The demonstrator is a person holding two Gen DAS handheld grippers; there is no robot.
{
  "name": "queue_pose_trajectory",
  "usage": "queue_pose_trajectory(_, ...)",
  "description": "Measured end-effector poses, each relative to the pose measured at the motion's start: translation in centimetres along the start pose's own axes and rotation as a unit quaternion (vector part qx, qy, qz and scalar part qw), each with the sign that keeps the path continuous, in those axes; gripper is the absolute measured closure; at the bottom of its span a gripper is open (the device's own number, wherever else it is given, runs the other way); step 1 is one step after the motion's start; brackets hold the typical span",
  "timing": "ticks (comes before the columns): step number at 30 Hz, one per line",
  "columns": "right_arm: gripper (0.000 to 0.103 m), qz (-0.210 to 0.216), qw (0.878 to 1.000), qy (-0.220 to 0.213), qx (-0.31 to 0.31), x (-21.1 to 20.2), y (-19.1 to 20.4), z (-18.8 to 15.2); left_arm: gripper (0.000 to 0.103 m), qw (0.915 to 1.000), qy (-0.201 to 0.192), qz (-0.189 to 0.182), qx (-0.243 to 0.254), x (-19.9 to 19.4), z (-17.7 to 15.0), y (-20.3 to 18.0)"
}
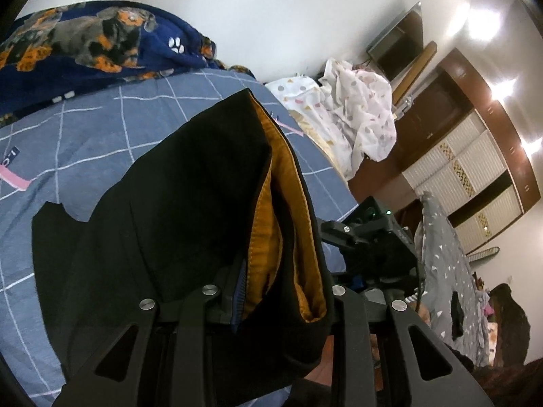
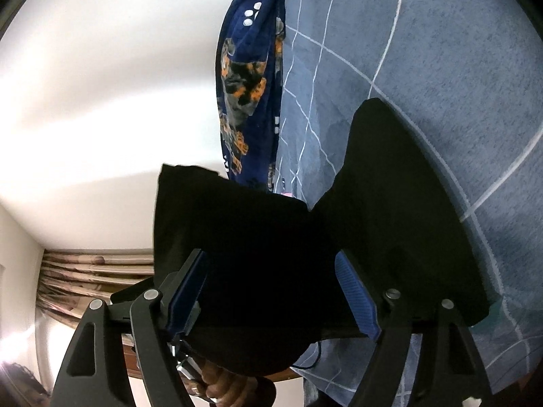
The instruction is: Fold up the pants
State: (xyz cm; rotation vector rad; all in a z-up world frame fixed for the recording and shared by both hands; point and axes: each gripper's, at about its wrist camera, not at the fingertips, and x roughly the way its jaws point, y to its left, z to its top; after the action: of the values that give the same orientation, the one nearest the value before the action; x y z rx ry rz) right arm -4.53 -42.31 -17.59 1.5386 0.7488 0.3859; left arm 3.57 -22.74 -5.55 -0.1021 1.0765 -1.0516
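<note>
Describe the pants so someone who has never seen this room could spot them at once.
Start at the bed with the grey-blue sheet crossed by thin white lines, below the navy dog-print blanket. The pants are the black garment lying on that sheet, one end lifted in the left gripper. Nothing else there is plain black, and their opening shows a mustard-orange lining.

In the left wrist view the black pants (image 1: 176, 224) cover the left gripper's fingertips (image 1: 237, 305), so the grip is hidden. At the bottom edge of the right wrist view, a hand (image 2: 220, 390) is cut off.
</note>
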Motion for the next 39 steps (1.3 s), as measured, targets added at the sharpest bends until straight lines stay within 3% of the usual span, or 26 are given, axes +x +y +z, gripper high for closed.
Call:
queue_pose_trajectory(16, 0.026, 0.014, 1.000, -0.003, 0.021, -0.4, -0.9, 0.4, 0.072, 0.9990, 0.039, 0.010, 0.021, 4.6, -0.2, -0.6)
queue_pose_trajectory(21, 0.026, 0.015, 1.000, -0.008, 0.021, -1.0, -1.0, 0.4, 0.063, 0.9977, 0.050, 0.014, 0.043, 5.4, -0.3, -1.6)
queue_pose_trajectory(25, 0.023, 0.013, 1.000, -0.014, 0.020, -1.3, -0.9, 0.5, 0.047, 0.9987, 0.021, -0.013, 0.045, 4.2, 0.4, -2.2)
queue_pose_trajectory(27, 0.014, -0.020, 0.999, -0.021, 0.024, -1.3, -1.1, 0.5, 0.046, 0.9990, 0.006, -0.018, 0.040, 3.5, 1.0, -2.1)
queue_pose_trajectory(31, 0.014, -0.006, 0.999, -0.025, 0.040, -1.7, -1.8, 0.8, 0.044, 0.9994, -0.018, -0.013, 0.025, 1.4, 1.6, -1.0)
queue_pose_trajectory(35, 0.015, -0.017, 0.999, -0.019, 0.028, -1.7, -1.7, 1.0, 0.044, 0.9996, -0.018, 0.019, 0.015, -0.4, 0.3, 1.2)
queue_pose_trajectory(36, 0.019, -0.027, 0.999, -0.017, 0.016, -1.7, -1.5, 1.0, 0.044, 0.9994, -0.016, 0.028, 0.013, -0.8, -0.1, 1.8)
queue_pose_trajectory(38, 0.038, -0.069, 0.997, -0.010, -0.015, -1.5, -1.2, 1.0, 0.044, 0.9989, -0.014, 0.045, 0.006, -1.9, -1.3, 3.2)
queue_pose_trajectory(39, 0.061, -0.088, 0.996, -0.007, -0.026, -1.4, -1.1, 1.0, 0.044, 0.9985, -0.015, 0.053, -0.001, -2.6, -1.9, 4.0)
